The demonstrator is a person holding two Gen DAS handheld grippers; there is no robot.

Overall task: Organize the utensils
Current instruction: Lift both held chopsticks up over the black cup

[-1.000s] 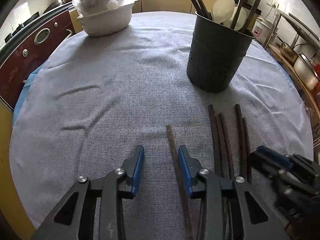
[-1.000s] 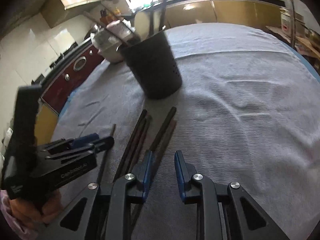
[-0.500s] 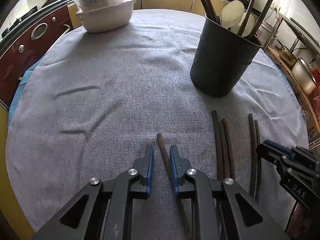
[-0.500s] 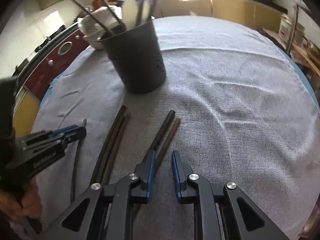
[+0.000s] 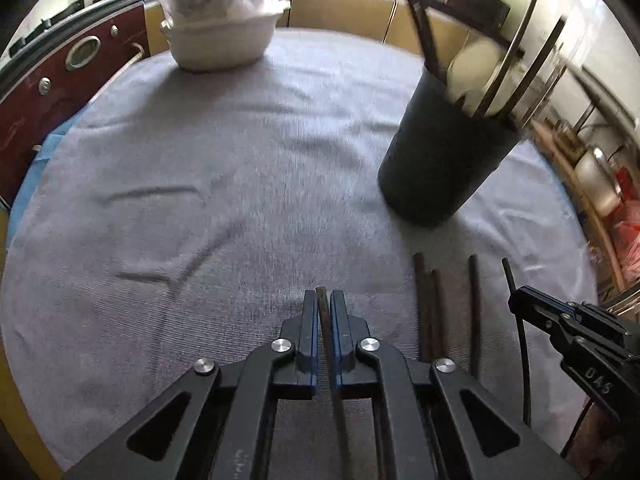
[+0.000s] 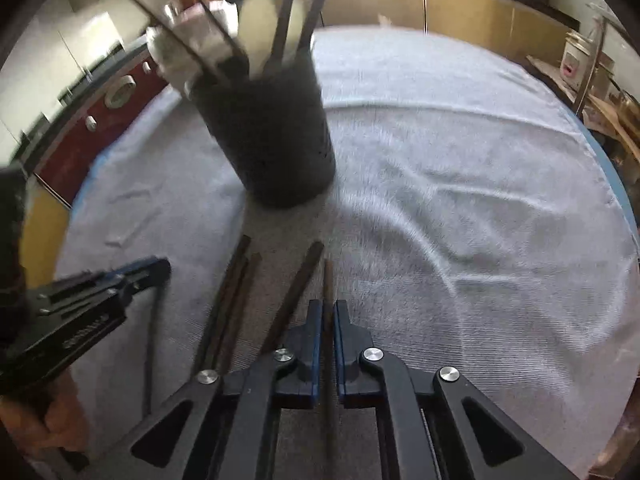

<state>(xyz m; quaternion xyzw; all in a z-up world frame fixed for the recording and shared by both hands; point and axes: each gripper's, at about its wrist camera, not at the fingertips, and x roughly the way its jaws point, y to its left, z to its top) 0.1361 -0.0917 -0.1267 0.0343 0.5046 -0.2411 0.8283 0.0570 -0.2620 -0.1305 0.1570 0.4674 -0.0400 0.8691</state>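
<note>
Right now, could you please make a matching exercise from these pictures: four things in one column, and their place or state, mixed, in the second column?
Things:
1. left tongs
2. dark utensil holder
3. white bowl
4. three loose chopsticks

Place or state:
A. stands upright with utensils inside
B. lie flat on the grey cloth
C. shut on one chopstick
D. sits at the far edge of the table

Pairs: 1-C, 2-A, 3-D, 4-B

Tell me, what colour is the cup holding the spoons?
Black utensil holder, clearest in the left wrist view.
</note>
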